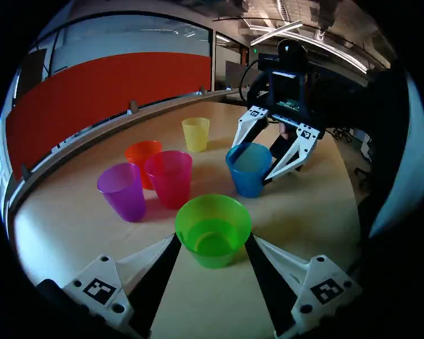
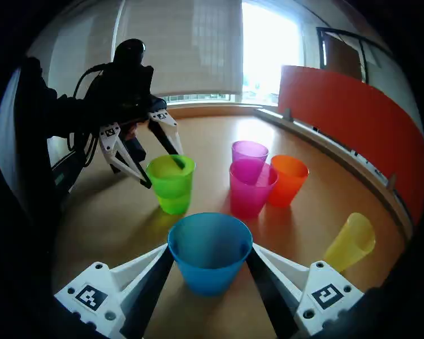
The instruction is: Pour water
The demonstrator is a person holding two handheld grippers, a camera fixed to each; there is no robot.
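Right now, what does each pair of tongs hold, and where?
Left tongs clamp the green cup by its sides; right tongs, the blue cup likewise.

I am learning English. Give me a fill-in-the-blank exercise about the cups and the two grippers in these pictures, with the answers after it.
1. The jaws of the left gripper flank a cup coloured ____.
2. The jaws of the right gripper flank a cup coloured ____.
3. The number of cups in the scene is ____.
4. In the left gripper view, the farthest cup is ____.
Missing words: green, blue, six, yellow.
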